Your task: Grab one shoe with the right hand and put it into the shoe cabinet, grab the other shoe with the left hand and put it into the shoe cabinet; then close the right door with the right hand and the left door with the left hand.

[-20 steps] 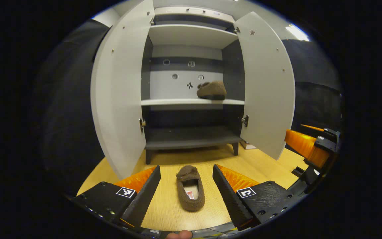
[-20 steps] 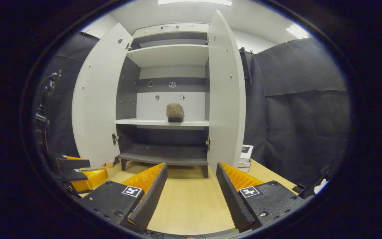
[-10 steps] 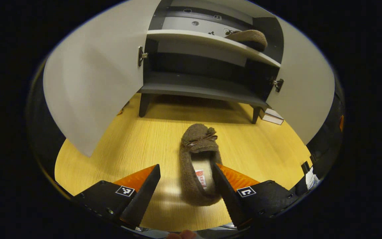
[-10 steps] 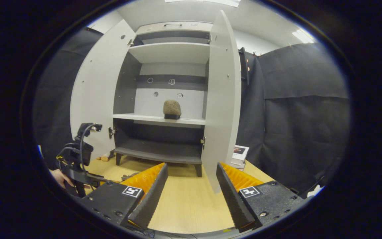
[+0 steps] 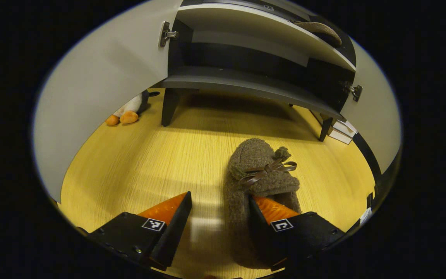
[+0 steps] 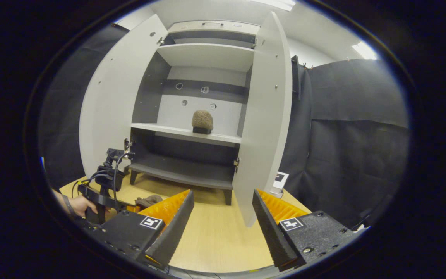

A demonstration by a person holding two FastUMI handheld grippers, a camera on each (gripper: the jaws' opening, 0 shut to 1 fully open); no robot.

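With our left gripper (image 5: 220, 217) spread, one finger inside the floor shoe (image 5: 259, 182) before the cabinet (image 5: 246, 83), we should pinch its side wall squarely.

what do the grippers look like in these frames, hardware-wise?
Both the left gripper and right gripper have two wedge-shaped fingers with ridged faces on black blocks, each block bearing a small square black-and-white marker. In the right gripper view, the left gripper shows a black frame with looping black cables, held by a hand.
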